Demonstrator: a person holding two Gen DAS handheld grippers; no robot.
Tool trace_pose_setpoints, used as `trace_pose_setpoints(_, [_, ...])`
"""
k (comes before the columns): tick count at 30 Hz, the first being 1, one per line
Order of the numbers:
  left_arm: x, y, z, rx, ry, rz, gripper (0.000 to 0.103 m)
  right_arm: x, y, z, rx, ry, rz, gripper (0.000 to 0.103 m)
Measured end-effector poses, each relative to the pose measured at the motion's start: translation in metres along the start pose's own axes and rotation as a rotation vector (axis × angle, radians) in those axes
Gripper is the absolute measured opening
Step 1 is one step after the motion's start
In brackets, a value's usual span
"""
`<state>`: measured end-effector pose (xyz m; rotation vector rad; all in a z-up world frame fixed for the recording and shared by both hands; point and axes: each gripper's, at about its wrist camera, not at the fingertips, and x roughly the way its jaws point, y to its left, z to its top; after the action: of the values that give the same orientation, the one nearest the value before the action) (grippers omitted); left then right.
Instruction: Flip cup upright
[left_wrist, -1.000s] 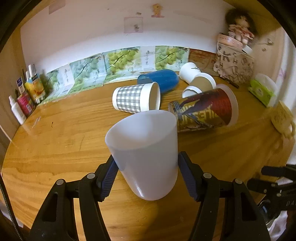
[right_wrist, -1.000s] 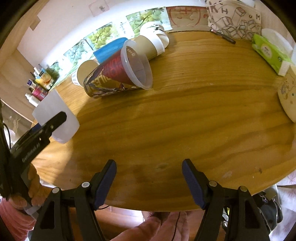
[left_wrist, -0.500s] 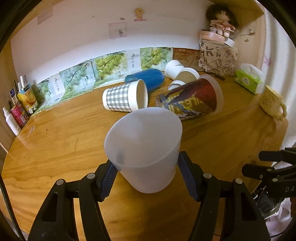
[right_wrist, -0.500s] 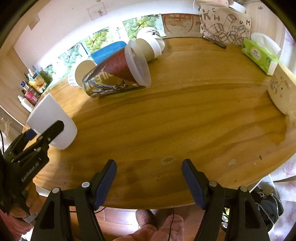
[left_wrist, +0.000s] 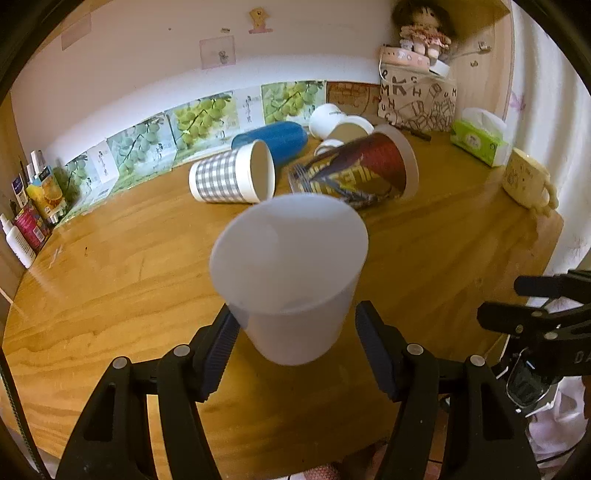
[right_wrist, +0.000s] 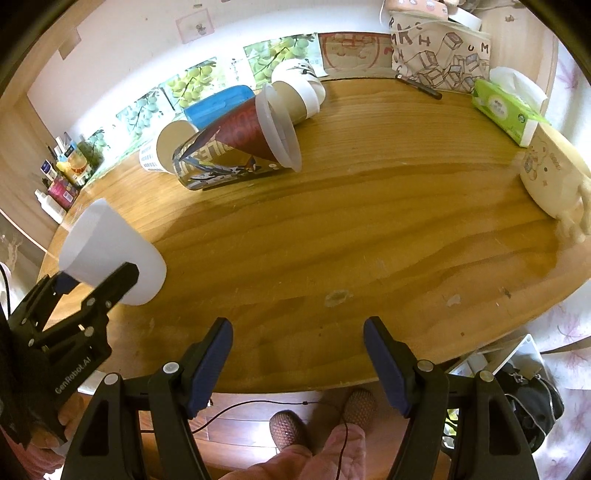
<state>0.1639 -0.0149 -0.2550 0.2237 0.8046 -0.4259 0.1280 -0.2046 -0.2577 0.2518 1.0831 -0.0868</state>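
A plain white cup stands mouth-up between the fingers of my left gripper, near the table's front edge. The left pad touches its wall; a small gap shows at the right pad. The cup looks slightly blurred. In the right wrist view the same cup leans at the far left with the left gripper's finger in front of it. My right gripper is open and empty over the table's front edge.
Several cups lie on their sides at the back: a checked one, a blue one, a red printed one, white ones. A cream mug and a tissue box stand at right. Bottles line the left edge.
The white cup has turned from lying tilted with its mouth away to mouth-up in my left gripper. A gap has opened at the right pad. The right gripper has barely moved.
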Motion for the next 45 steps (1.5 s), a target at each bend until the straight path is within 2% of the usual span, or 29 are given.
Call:
trace_pose_setpoints(4, [-0.001, -0.003, -0.006, 0.011, 0.032, 0.0, 0.07, -0.004, 0.001, -0.005, 0.0, -0.006, 0.0, 0.078])
trace_pose_setpoints(7, [-0.004, -0.006, -0.012, 0.019, 0.057, 0.001, 0.078, -0.006, 0.001, -0.009, 0.0, 0.001, -0.004, 0.078])
trace_pose_setpoints(10, [-0.009, -0.007, -0.019, 0.009, 0.075, 0.004, 0.079, -0.009, 0.0, -0.013, 0.006, 0.001, -0.007, 0.08])
trace_pose_setpoints(13, [-0.015, -0.007, -0.025, -0.004, 0.134, 0.017, 0.081, -0.014, 0.0, -0.017, 0.02, 0.001, 0.005, 0.08])
trace_pose_setpoints(16, [-0.029, 0.003, -0.034, -0.056, 0.197, 0.044, 0.081, -0.02, 0.004, -0.021, 0.012, -0.001, -0.001, 0.081])
trace_pose_setpoints(19, [-0.047, 0.017, -0.035, -0.122, 0.203, 0.072, 0.081, -0.033, 0.011, -0.023, 0.011, -0.009, 0.012, 0.082])
trace_pose_setpoints(23, [-0.078, 0.043, -0.021, -0.246, 0.172, 0.118, 0.081, -0.051, 0.024, -0.023, 0.005, -0.001, 0.061, 0.087])
trace_pose_setpoints(26, [-0.104, 0.058, -0.005, -0.314, 0.115, 0.149, 0.081, -0.069, 0.038, -0.02, -0.018, -0.014, 0.079, 0.088])
trace_pose_setpoints(30, [-0.139, 0.068, 0.015, -0.344, 0.029, 0.182, 0.081, -0.096, 0.057, -0.012, -0.049, -0.047, 0.06, 0.088])
trace_pose_setpoints(33, [-0.165, 0.069, 0.029, -0.357, -0.028, 0.186, 0.081, -0.119, 0.068, -0.005, -0.037, -0.083, 0.093, 0.088])
trace_pose_setpoints(36, [-0.187, 0.068, 0.039, -0.376, -0.072, 0.195, 0.081, -0.146, 0.078, -0.003, -0.04, -0.144, 0.122, 0.088])
trace_pose_setpoints(39, [-0.206, 0.068, 0.041, -0.417, -0.107, 0.194, 0.082, -0.172, 0.089, -0.003, -0.062, -0.219, 0.123, 0.094])
trace_pose_setpoints(42, [-0.22, 0.071, 0.041, -0.47, -0.137, 0.188, 0.088, -0.195, 0.096, -0.004, -0.077, -0.295, 0.116, 0.1])
trace_pose_setpoints(45, [-0.233, 0.068, 0.039, -0.456, -0.186, 0.261, 0.089, -0.211, 0.1, -0.006, -0.096, -0.361, 0.108, 0.101])
